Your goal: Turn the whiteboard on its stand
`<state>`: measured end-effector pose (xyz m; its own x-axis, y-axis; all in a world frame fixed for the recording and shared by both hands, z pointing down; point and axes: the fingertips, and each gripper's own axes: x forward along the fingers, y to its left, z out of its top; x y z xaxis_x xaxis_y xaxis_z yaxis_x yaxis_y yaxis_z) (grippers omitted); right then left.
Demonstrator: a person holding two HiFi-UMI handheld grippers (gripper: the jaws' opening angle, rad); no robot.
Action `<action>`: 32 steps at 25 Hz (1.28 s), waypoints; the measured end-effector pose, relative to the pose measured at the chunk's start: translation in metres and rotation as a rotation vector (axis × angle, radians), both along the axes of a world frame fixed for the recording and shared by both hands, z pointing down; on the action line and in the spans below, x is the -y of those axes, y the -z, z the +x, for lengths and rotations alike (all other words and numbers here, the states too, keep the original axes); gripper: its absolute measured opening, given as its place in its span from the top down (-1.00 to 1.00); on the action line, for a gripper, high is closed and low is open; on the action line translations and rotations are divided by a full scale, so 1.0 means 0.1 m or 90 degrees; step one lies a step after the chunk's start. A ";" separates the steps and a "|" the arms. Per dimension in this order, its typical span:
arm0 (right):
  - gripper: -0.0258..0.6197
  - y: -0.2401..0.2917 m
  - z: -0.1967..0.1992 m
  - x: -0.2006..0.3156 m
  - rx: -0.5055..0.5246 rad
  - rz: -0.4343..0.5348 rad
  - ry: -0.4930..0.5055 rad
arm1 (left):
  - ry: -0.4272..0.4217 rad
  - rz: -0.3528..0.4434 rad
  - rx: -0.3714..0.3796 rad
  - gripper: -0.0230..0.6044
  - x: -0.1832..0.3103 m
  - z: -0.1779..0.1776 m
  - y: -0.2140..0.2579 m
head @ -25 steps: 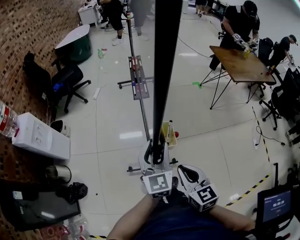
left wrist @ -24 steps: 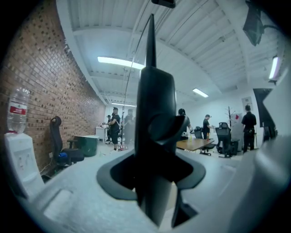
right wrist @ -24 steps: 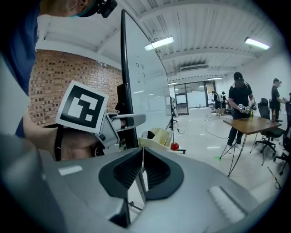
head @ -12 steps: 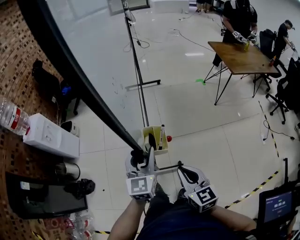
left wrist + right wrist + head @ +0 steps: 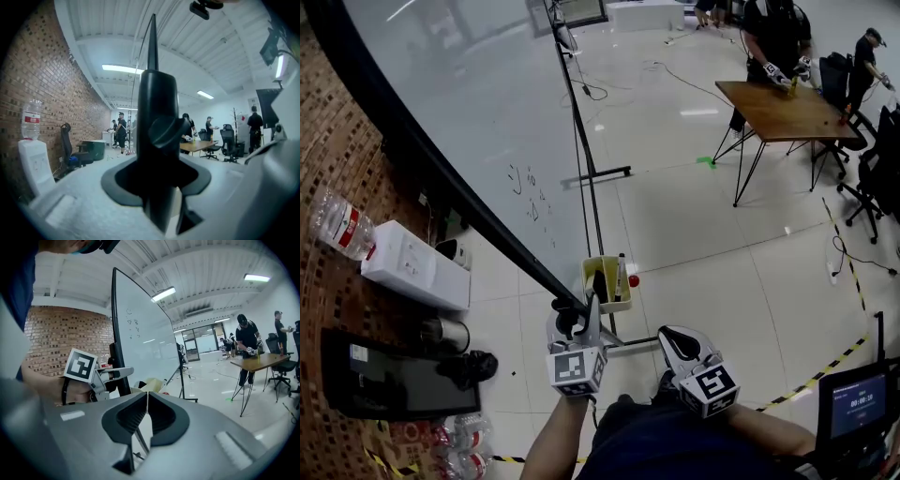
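Whiteboard [image 5: 478, 112] stands tilted on its stand [image 5: 590, 192], board face angled up toward the head camera. Its black frame edge [image 5: 157, 140] runs diagonally from upper left down to the lower corner. Faint handwriting shows on the board face. Brick wall lies behind it on the left.

Left gripper [image 5: 570, 313]: at the board's lower corner, jaws closing, pads on either side of the frame edge and pressed against it. The frame fills the gap in the left gripper view.

Right gripper [image 5: 673, 339]: just right of the left one, apart from the board. Jaws together at the tips, nothing between them.

Yellow tray [image 5: 606, 304] on the stand, just beyond the left gripper, holds markers upright.

Surroundings: wooden table [image 5: 783, 111] well apart at upper right, a person standing at its far side. Water bottle [image 5: 339, 225] rests on a white box [image 5: 412, 267] by the wall.
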<state>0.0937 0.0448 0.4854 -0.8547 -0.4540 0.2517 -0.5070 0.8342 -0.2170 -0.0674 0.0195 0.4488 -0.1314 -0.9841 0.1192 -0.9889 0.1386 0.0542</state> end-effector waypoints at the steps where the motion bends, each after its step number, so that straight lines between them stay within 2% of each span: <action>1: 0.87 0.04 0.01 -0.01 -0.002 0.008 -0.008 | -0.002 0.002 -0.003 0.35 -0.05 0.02 -0.01; 5: 0.87 0.08 0.10 -0.20 -0.016 0.023 -0.040 | -0.012 0.013 -0.008 0.34 -0.24 0.17 -0.03; 11: 0.87 -0.08 0.10 -0.83 -0.064 0.006 -0.047 | -0.024 0.050 -0.001 0.33 -0.46 0.29 0.03; 16: 0.87 -0.07 0.33 -1.05 -0.080 -0.005 -0.114 | -0.040 0.044 0.001 0.33 -0.56 0.30 -0.04; 19: 0.87 -0.04 0.49 -1.13 -0.071 -0.019 -0.133 | -0.039 0.038 0.003 0.33 -0.61 0.36 -0.03; 24: 0.87 -0.03 0.69 -1.20 -0.066 -0.023 -0.141 | -0.037 0.036 0.001 0.33 -0.73 0.46 -0.01; 32: 0.87 -0.08 0.96 -1.30 -0.035 -0.031 -0.108 | -0.014 0.047 0.007 0.35 -1.05 0.52 0.11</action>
